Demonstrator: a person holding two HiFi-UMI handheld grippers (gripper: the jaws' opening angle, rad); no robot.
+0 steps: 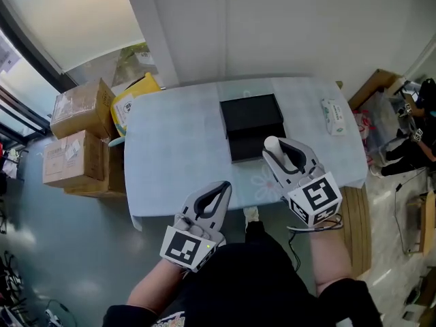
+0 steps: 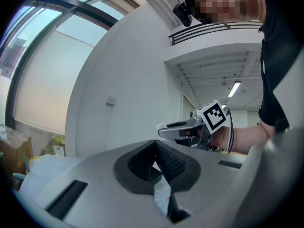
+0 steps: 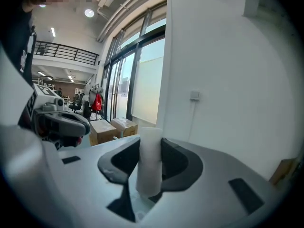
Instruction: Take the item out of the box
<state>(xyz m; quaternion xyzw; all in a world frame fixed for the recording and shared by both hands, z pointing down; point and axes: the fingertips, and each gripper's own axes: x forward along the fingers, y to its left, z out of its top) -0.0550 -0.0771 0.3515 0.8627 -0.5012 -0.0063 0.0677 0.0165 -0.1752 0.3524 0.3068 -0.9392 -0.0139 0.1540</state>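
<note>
A black box [image 1: 251, 114] lies open at the table's middle, with its dark second half [image 1: 255, 146] just in front of it. My right gripper [image 1: 281, 154] is raised over the box's near right corner, shut on a white cylinder [image 1: 272, 144]. In the right gripper view the cylinder [image 3: 149, 159] stands upright between the two pads. My left gripper [image 1: 219, 193] hovers at the table's front edge, apart from the box, its jaws shut with nothing between them [image 2: 155, 147]. What lies inside the box I cannot make out.
The table [image 1: 177, 155] carries a pale cloth. A small tissue pack [image 1: 334, 116] lies near its right edge. Cardboard boxes [image 1: 80, 138] and a yellow bag [image 1: 131, 104] stand on the floor at the left. A wooden board [image 1: 355, 230] lies along the right side.
</note>
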